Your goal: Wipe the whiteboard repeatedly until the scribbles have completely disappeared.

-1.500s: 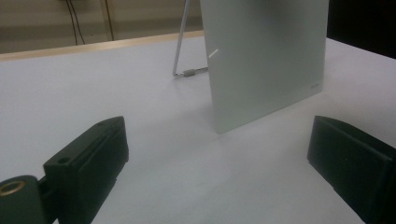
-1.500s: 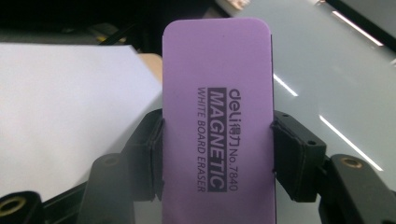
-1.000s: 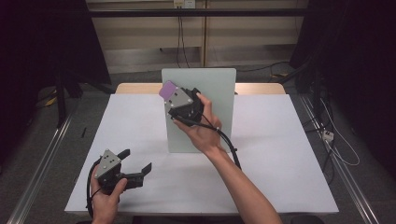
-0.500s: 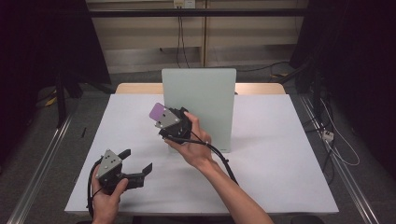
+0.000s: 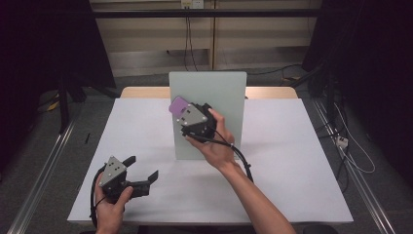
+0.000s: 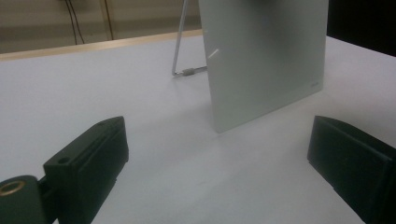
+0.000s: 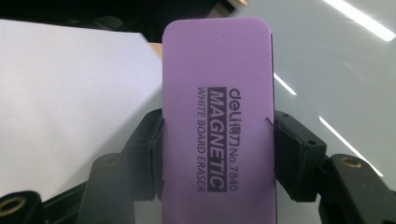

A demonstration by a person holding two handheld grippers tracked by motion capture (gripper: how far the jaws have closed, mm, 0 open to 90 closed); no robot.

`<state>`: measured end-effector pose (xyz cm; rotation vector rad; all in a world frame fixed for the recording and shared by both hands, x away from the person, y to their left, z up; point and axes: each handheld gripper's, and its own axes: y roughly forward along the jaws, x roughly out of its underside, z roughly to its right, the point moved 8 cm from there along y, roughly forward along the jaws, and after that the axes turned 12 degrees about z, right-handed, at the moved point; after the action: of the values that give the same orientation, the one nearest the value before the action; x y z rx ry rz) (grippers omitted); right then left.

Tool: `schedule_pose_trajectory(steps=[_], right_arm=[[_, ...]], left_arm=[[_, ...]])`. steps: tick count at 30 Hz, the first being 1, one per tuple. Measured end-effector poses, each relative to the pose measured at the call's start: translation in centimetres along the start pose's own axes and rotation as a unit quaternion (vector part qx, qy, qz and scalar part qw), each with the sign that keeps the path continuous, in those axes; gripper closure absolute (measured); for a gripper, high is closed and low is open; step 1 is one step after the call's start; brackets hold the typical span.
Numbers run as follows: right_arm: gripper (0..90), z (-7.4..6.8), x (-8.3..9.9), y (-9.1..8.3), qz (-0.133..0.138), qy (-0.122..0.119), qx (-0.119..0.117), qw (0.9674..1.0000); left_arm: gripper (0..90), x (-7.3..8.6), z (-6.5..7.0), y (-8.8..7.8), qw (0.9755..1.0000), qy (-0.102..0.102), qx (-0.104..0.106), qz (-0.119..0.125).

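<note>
Risk, judged from this moment: the purple rectangular foam whiteboard eraser [image 7: 217, 116] is gripped only across its two long edges, with most of its length standing out past the jaws. Pressed hard or at an angle against the upright pale grey-green whiteboard panel [image 5: 219, 92], it could pivot or slide out of the grip. The panel stands on a thin wire prop [image 6: 180, 51], seen in the upper centre of the left gripper view; a firm push from the front could tip it backward or skid it across the white tabletop [image 5: 302, 161]. Nothing braces it, since the left tool is well apart from it.

Right gripper [image 5: 182, 109]: centre of the high view, just in front of the panel's upper left area. Jaws are closed on the eraser and pinch its sides, as the right gripper view shows. The eraser pokes out at the upper left of the tool in the high view [image 5: 178, 104]. Whether its face touches the panel cannot be told.

Left gripper [image 5: 143, 170]: lower left of the high view, low over the tabletop. Jaws spread wide, nothing between them; the left gripper view shows bare tabletop and the panel's lower corner beyond.
</note>
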<state>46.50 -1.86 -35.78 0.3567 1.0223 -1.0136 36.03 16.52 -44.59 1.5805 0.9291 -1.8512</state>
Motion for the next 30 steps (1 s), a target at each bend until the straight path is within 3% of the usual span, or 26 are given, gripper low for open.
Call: schedule_pose_trajectory(steps=[4, 6, 12, 14, 24, 30], right_arm=[[41.8, 2.8, 0.4, -1.5, 0.007, 0.015, 0.038, 0.9991], [41.7, 3.6, 0.8, -2.3, 0.011, 0.026, 0.043, 0.9987], [41.8, 3.9, 1.4, -4.0, 0.018, 0.030, 0.040, 0.9986], [41.8, 4.2, 1.6, -4.2, 0.022, 0.051, 0.028, 0.9980], [41.7, 4.5, 2.6, -4.8, 0.024, 0.080, 0.006, 0.9965], [41.8, 4.0, 3.1, -5.4, 0.024, 0.107, -0.030, 0.9936]], left_arm=[[5.2, 0.0, 0.0, 0.0, 1.0000, 0.000, 0.000, -0.001], [5.1, 0.0, 0.0, 0.0, 1.0000, 0.000, -0.001, 0.000], [5.1, 0.0, 0.2, 0.2, 1.0000, 0.001, 0.003, -0.002], [5.1, 0.0, 0.3, 0.3, 1.0000, 0.002, 0.004, -0.001], [5.1, 0.0, 0.1, 0.2, 1.0000, 0.001, 0.003, -0.002], [5.1, 0.0, 0.1, 0.3, 1.0000, 0.000, 0.002, -0.002]])
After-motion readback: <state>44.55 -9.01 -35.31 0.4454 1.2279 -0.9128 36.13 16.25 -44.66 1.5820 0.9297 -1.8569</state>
